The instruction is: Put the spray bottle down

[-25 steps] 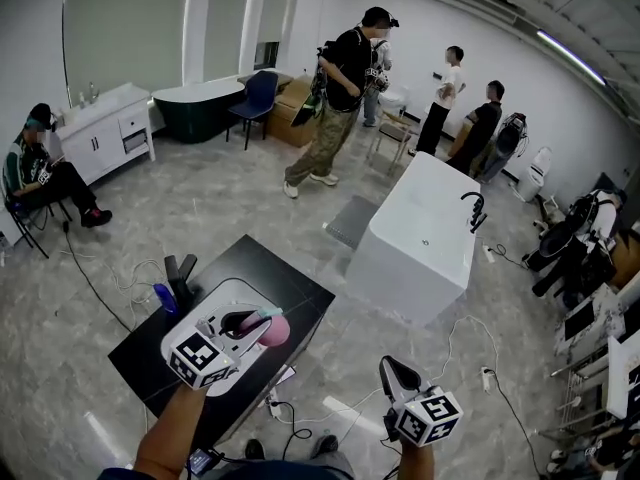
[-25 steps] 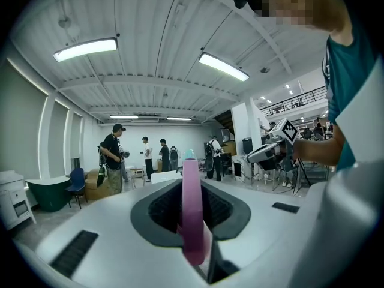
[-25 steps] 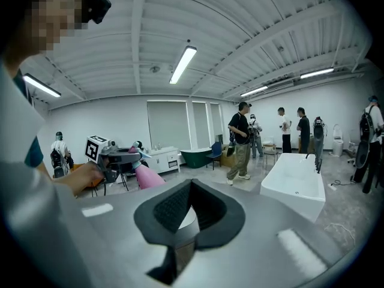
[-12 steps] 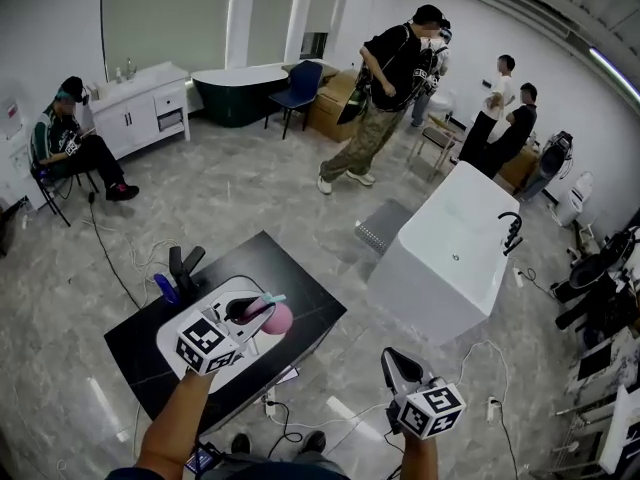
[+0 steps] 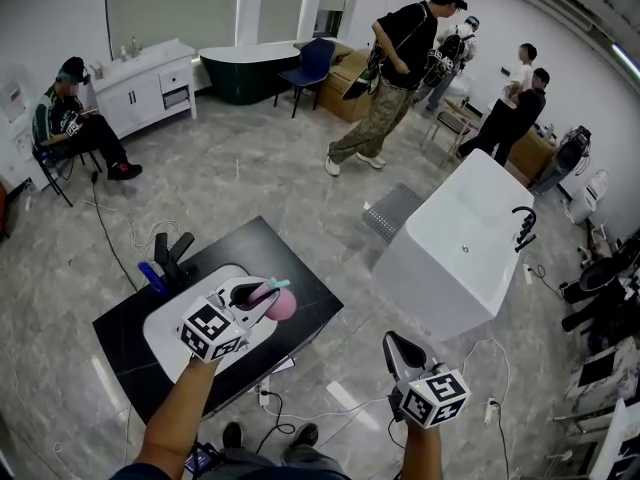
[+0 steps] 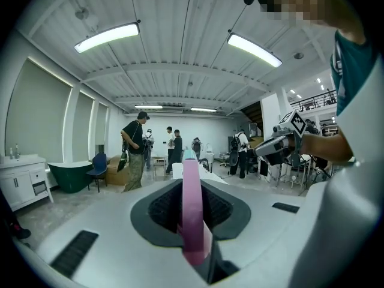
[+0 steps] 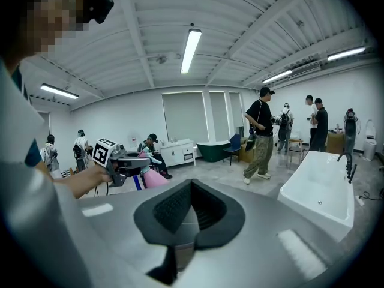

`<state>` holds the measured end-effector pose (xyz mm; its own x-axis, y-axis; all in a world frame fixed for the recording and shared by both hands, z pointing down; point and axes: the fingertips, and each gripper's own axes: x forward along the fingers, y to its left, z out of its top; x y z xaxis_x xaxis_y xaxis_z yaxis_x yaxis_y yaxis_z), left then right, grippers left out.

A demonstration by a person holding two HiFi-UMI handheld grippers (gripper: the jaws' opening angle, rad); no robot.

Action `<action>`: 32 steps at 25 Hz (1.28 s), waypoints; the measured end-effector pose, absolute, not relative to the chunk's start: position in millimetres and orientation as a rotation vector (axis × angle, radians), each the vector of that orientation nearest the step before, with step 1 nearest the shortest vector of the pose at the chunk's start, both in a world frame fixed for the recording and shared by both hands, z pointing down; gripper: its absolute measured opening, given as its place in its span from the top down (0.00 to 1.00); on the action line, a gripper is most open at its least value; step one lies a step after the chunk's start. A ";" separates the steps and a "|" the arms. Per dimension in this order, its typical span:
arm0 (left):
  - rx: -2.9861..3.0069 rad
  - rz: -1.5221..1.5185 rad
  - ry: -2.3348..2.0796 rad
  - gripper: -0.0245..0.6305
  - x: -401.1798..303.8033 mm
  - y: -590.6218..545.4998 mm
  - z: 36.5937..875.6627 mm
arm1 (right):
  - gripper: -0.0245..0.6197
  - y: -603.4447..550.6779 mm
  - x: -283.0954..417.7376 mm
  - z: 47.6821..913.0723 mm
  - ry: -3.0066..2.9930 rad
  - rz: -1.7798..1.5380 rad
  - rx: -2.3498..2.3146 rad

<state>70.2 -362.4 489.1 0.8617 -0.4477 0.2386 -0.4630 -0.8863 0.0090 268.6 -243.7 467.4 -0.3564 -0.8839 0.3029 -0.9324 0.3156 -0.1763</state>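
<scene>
A pink spray bottle (image 5: 280, 305) with a teal nozzle is held in my left gripper (image 5: 262, 298), above the white basin (image 5: 165, 336) set in a black table (image 5: 295, 263). In the left gripper view the bottle (image 6: 192, 215) stands as a pink strip pinched between the jaws, and the gripper (image 6: 193, 191) is shut on it. My right gripper (image 5: 402, 353) hangs lower right, off the table over the floor. Its jaws are together with nothing in them (image 7: 191, 191). The right gripper view shows the left gripper (image 7: 127, 164) with the bottle (image 7: 155, 179) at its left.
A black faucet (image 5: 170, 252) and a blue item (image 5: 149, 277) stand at the basin's far-left edge. A white bathtub (image 5: 455, 253) stands to the right of the table. Cables lie on the floor. A person (image 5: 395, 78) walks at the back; another person (image 5: 75, 123) sits at left.
The head view has swung a little. My left gripper still holds the bottle over the basin, slightly higher in the picture. The walking person has moved on.
</scene>
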 end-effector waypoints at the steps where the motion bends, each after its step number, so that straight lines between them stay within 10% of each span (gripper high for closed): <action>1: 2.963 0.361 -0.727 0.87 72.3 -366.7 493.8 | 0.95 -248.0 269.1 469.7 -2.425 0.486 1.683; 32: 2.801 0.524 -0.701 0.87 137.7 -415.2 662.6 | 0.95 -257.1 296.3 565.4 -2.372 0.639 1.630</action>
